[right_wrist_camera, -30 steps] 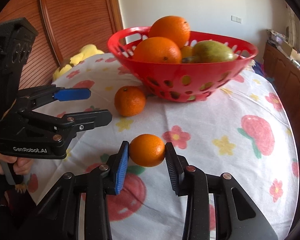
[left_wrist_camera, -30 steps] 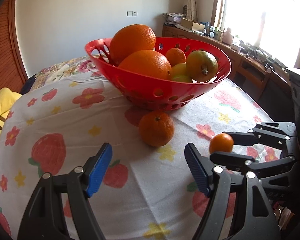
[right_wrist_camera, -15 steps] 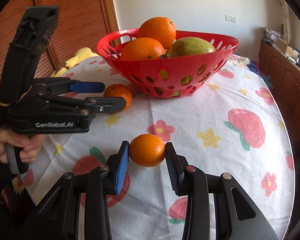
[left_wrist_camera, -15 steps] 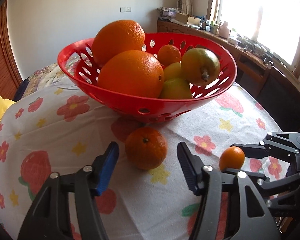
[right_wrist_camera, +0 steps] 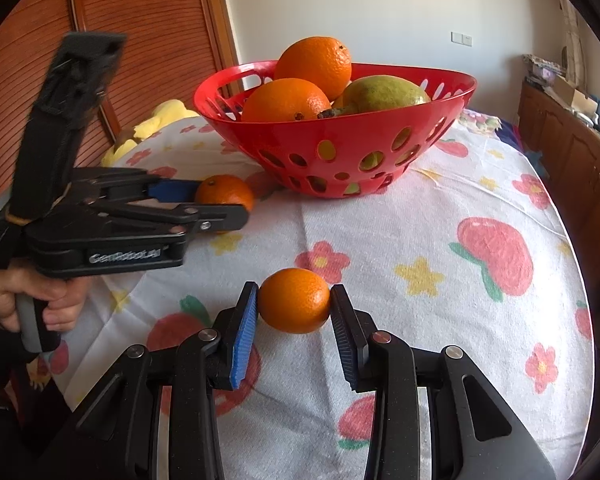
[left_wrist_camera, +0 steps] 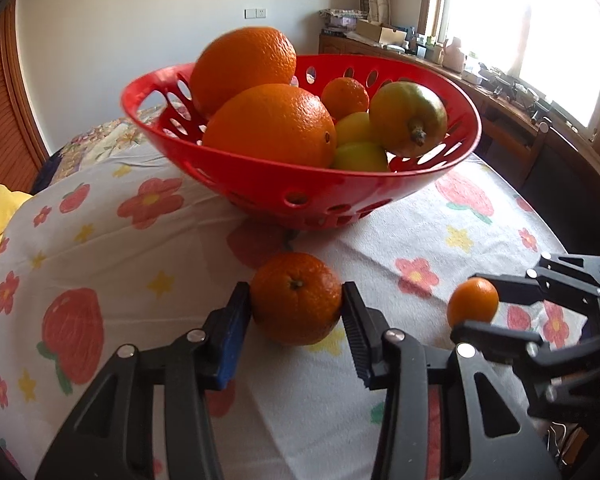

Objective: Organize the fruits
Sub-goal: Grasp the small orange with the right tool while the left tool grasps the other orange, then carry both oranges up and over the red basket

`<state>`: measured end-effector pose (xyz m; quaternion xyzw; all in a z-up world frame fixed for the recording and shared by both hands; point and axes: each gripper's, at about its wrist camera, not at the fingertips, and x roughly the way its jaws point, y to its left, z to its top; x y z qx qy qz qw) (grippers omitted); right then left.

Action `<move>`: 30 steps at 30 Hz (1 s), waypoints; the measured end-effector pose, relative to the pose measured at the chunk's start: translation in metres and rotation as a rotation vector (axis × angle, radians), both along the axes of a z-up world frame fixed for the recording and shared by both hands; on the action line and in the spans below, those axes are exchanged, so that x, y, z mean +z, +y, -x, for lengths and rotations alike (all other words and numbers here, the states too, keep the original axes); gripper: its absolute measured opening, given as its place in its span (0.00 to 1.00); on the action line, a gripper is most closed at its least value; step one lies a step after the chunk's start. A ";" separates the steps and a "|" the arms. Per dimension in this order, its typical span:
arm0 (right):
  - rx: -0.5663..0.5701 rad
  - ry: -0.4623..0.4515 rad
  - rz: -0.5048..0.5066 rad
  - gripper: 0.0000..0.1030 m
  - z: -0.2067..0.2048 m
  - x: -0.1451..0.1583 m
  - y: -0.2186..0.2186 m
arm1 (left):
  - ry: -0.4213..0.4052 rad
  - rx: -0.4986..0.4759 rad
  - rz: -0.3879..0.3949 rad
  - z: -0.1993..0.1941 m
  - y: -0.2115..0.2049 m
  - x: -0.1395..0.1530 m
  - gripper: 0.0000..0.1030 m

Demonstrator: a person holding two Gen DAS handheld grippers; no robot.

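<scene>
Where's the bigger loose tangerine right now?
Left wrist view, centre: the tangerine sits on the tablecloth between the left gripper's pads, just in front of the red basket.

The left hand-held gripper (left_wrist_camera: 296, 320) closes its two pads against the sides of a mandarin (left_wrist_camera: 296, 298) that sits on the flower-and-strawberry tablecloth (left_wrist_camera: 140, 280) covering the counter. Just behind the mandarin stands a red perforated bowl (left_wrist_camera: 300, 188), holding two large oranges (left_wrist_camera: 270, 124) stacked at its left, a small mandarin at the back (left_wrist_camera: 345, 92), a yellow-green pear-like fruit (left_wrist_camera: 408, 118) with its stem end turned this way (its exact kind is hard to tell) and two greenish fruits (left_wrist_camera: 360, 156) below it. At the right edge, the right hand-held gripper (left_wrist_camera: 474, 308) grips a small orange fruit (left_wrist_camera: 473, 300) above the cloth.
</scene>
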<state>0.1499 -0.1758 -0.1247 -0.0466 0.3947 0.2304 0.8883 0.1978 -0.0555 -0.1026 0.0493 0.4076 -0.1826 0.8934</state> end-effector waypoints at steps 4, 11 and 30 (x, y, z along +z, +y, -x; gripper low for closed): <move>-0.005 -0.002 -0.003 0.35 0.000 0.000 -0.001 | -0.030 0.009 0.019 0.014 0.009 0.009 0.42; -0.012 -0.009 -0.003 0.35 0.000 0.001 -0.002 | -0.089 0.007 0.064 0.034 0.020 0.038 0.42; -0.039 -0.060 -0.007 0.35 0.005 0.019 -0.011 | -0.208 -0.019 0.090 0.052 0.019 0.091 0.42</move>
